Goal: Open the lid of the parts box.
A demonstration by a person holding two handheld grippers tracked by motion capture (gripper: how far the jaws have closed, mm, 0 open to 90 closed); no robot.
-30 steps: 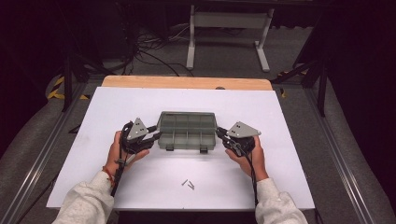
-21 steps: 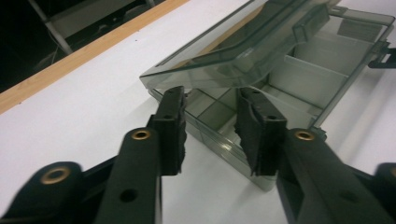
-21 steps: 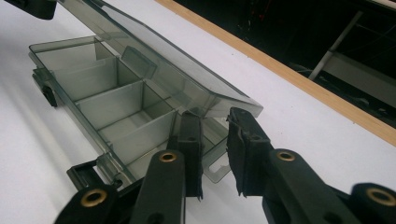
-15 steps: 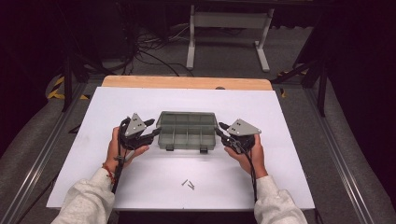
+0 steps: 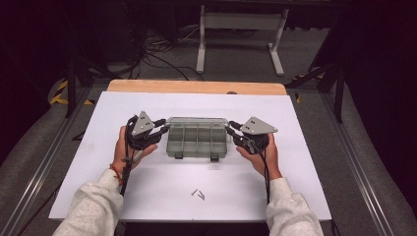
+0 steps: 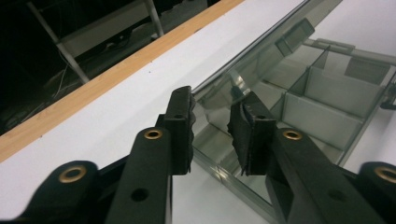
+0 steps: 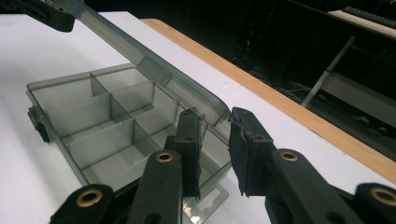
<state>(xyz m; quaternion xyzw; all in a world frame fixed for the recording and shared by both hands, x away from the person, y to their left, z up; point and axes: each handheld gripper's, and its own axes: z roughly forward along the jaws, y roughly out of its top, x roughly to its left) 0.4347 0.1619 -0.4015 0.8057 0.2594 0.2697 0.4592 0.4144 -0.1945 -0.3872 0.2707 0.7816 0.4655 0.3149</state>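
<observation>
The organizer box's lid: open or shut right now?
Open, part-raised. In the right gripper view the clear lid tilts up above the box's bare compartments, its corner between the right gripper's jaws; the left gripper is at the other end.

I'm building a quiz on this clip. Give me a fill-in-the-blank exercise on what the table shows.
The clear organizer box sits on a white table with its lid ____.
Its compartments are ____.
The left claw is at one end of the lid, the right claw at the ____ end.

Missing words: raised; empty; other
</observation>
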